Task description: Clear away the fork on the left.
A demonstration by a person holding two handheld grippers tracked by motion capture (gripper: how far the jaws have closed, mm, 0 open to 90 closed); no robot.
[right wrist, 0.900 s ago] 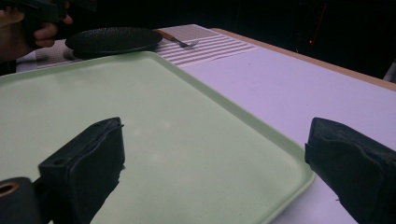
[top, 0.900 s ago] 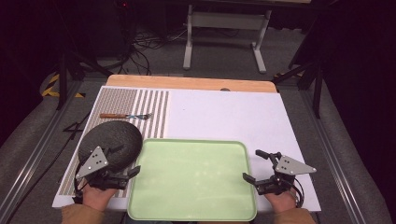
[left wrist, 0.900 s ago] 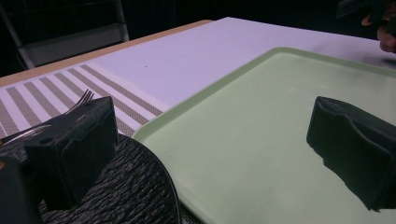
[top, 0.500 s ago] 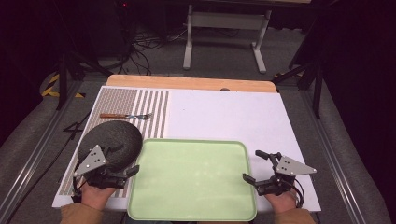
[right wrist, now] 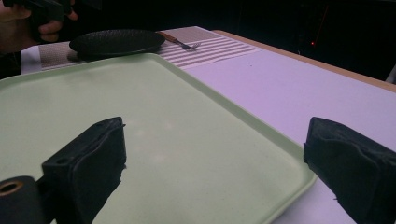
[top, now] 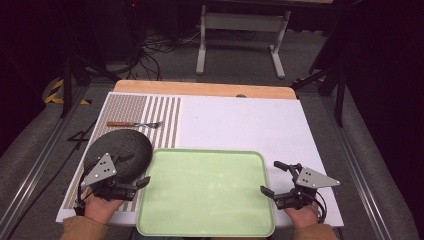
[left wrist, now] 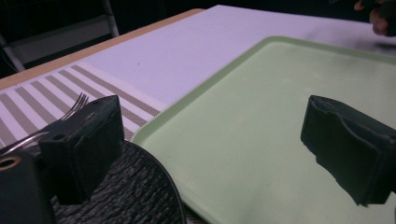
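A pale green tray [top: 207,192] lies bare at the near middle of the white mat. A black textured plate [top: 120,149] sits at its left, with its edge beside the tray's rim. My left gripper [top: 136,171] hovers open at the tray's left edge. In the left gripper view [left wrist: 215,140], one jaw hangs over the plate [left wrist: 135,196] and the other over the tray [left wrist: 261,116]. My right gripper [top: 271,178] stands open at the tray's right edge. Its jaws straddle the tray's rim [right wrist: 280,140] in the right gripper view [right wrist: 219,158], with nothing gripped.
A fork [top: 134,124] with a wooden handle lies on the striped placemat [top: 162,112] beyond the plate. White table surface [top: 240,125] stretches to the wooden far edge [top: 200,89]. A metal stand and cables are on the dark floor beyond.
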